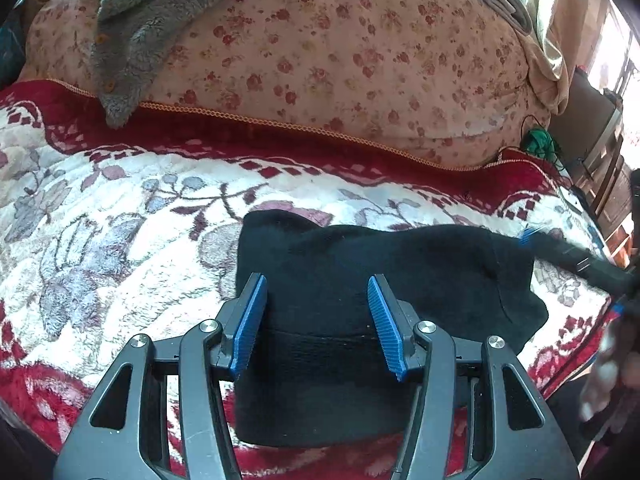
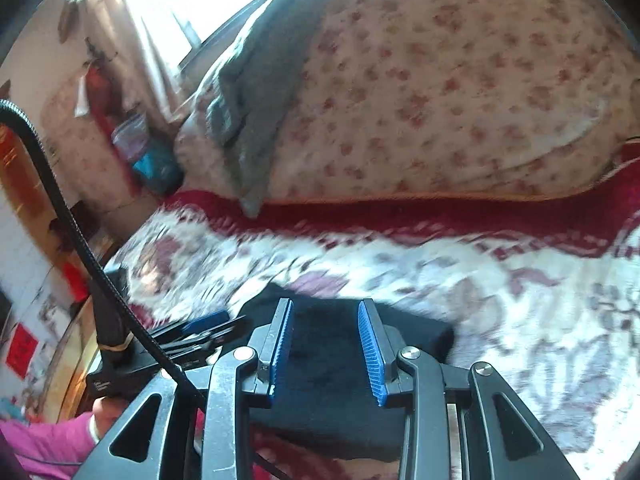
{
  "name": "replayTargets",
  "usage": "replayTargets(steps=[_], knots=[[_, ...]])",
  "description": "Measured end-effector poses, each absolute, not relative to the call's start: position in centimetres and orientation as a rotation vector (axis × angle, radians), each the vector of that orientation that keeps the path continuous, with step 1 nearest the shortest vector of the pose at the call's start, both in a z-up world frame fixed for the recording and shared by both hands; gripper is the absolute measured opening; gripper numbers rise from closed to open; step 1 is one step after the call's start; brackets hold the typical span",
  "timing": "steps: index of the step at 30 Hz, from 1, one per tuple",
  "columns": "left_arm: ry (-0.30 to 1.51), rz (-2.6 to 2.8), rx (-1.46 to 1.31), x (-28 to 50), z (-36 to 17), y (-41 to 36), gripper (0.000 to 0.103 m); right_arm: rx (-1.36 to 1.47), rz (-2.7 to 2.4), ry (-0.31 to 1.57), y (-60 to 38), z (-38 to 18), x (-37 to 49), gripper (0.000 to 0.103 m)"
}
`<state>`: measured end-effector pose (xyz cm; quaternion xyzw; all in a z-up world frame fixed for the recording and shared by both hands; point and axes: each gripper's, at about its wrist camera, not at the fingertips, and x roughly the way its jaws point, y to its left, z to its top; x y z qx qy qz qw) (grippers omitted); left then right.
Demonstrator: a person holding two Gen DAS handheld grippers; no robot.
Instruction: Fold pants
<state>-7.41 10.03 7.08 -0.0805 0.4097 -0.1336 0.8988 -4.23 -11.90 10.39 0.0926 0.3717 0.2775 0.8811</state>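
Black pants (image 1: 384, 276) lie folded into a compact bundle on the floral blanket (image 1: 120, 232). My left gripper (image 1: 316, 300) hovers just above the near edge of the bundle, open and empty, blue pads (image 1: 250, 320) apart. My right gripper (image 2: 325, 330) is also open and empty over the pants (image 2: 328, 364), which show blurred in the right wrist view. The right gripper shows blurred at the right edge of the left wrist view (image 1: 576, 256), over the bundle's right end. The left gripper shows low at the left of the right wrist view (image 2: 200, 330).
A big floral quilt roll (image 1: 340, 64) lies along the back of the bed with a grey fleece garment (image 1: 132, 32) draped on it. A wooden cabinet (image 1: 600, 152) and green cord (image 1: 538, 140) stand at the right. A black cable (image 2: 68, 220) crosses the right wrist view.
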Motion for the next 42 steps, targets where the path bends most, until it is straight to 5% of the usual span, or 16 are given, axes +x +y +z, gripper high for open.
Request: replayTargets(steps=[11, 19, 23, 26, 29, 33, 42], knots=[[0.850, -0.245, -0.116, -7.3, 6.3, 9.0, 0.056, 0.249, 0.575, 0.882, -11.6, 3.3, -3.1, 0.032], [0.853, -0.222, -0.111, -7.5, 6.7, 9.2, 0.056, 0.307, 0.593, 0.871, -11.7, 5.0, -3.5, 0.034], [0.855, -0.223, -0.131, -7.7, 7.2, 10.5, 0.056, 0.311, 0.567, 0.824, -13.2, 7.0, -4.4, 0.054], [0.855, -0.232, -0.164, -7.8, 7.6, 11.9, 0.057, 0.324, 0.530, 0.830, -15.4, 7.4, -4.8, 0.055], [0.870, -0.259, -0.208, -7.7, 7.6, 13.0, 0.072, 0.351, 0.498, 0.840, -17.9, 7.0, -5.1, 0.057], [0.903, -0.294, -0.256, -7.5, 7.0, 14.1, 0.072, 0.417, 0.507, 0.884, -19.6, 5.0, -5.2, 0.070], [0.972, -0.365, -0.319, -6.8, 4.9, 14.3, 0.072, 0.590, 0.638, 0.972, -18.9, 0.0, -3.8, 0.072]])
